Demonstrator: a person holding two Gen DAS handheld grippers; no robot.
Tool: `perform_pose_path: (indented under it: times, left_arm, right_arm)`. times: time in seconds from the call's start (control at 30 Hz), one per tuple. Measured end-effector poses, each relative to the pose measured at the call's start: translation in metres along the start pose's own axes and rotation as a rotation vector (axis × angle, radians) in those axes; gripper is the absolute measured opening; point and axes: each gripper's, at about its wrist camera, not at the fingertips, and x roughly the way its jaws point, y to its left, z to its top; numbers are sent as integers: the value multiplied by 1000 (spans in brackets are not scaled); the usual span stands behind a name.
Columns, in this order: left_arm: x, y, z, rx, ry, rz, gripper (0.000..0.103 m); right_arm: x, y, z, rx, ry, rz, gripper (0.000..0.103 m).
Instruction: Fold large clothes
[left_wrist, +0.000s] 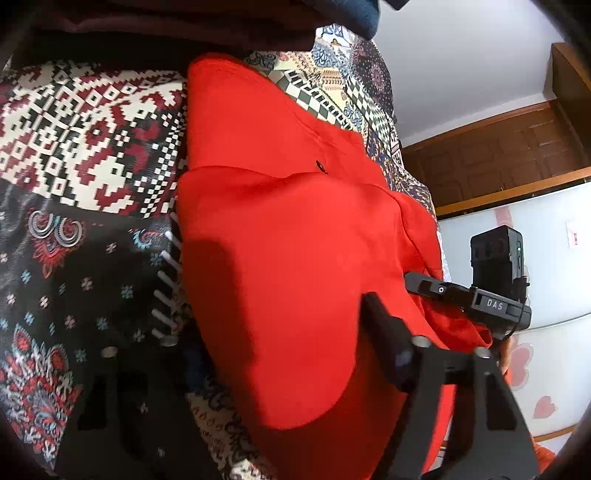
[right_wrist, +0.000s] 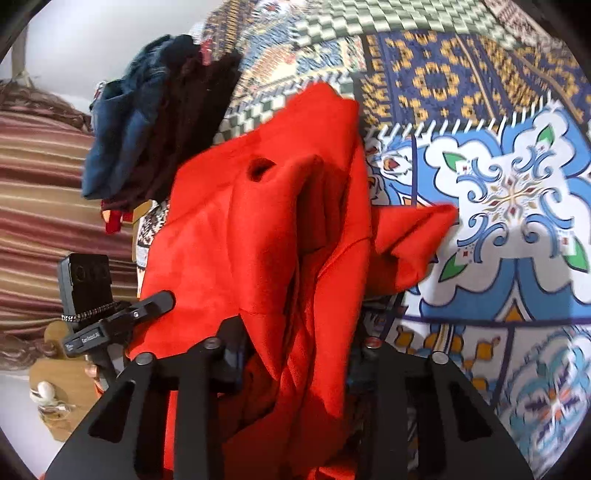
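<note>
Two hand-held grippers work on one red garment (left_wrist: 295, 236) that lies on a patterned bedspread (left_wrist: 74, 155).

Nearest in the left wrist view, the left gripper (left_wrist: 273, 339) straddles the near edge of the red cloth, one finger (left_wrist: 384, 332) on top of it at the right and the other at the left beside the edge; whether the pads actually press the cloth cannot be told. Just beyond at the right, the right gripper (left_wrist: 424, 284) shows, nosing into the bunched red cloth. Farther off, the garment spreads flat with one dark eyelet (left_wrist: 320, 164), and past it a wooden cabinet (left_wrist: 498, 162) stands against the wall.

In the right wrist view, the right gripper (right_wrist: 295, 354) has a thick fold of the red garment (right_wrist: 258, 229) rising between its two fingers, pinched there. The left gripper (right_wrist: 155, 302) reaches in from the left. Only this view shows the pile of dark clothes (right_wrist: 155, 118) beyond the garment, and the blue floral panel (right_wrist: 509, 199) of the spread.
</note>
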Motion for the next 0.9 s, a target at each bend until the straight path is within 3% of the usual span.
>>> perform_pose_path:
  times: [0.1, 0.27, 0.37, 0.63, 0.9]
  left_arm:
    - [-15, -15, -8, 54, -30, 0, 48]
    - [-50, -55, -25, 190, -101, 26, 37]
    - [-77, -79, -33, 260, -167, 51, 35]
    - [-182, -119, -30, 363, -396, 35, 35]
    - [-266, -145, 23, 435, -599, 98, 35]
  right_arm:
    - [-16, 16, -7, -31, -32, 5, 29]
    - [-49, 49, -22, -105, -100, 26, 28]
    - [-68, 72, -25, -151, -155, 44, 28]
    - [-120, 158, -10, -314, -331, 118, 28]
    - [-130, 234, 49, -434, -468, 142, 27]
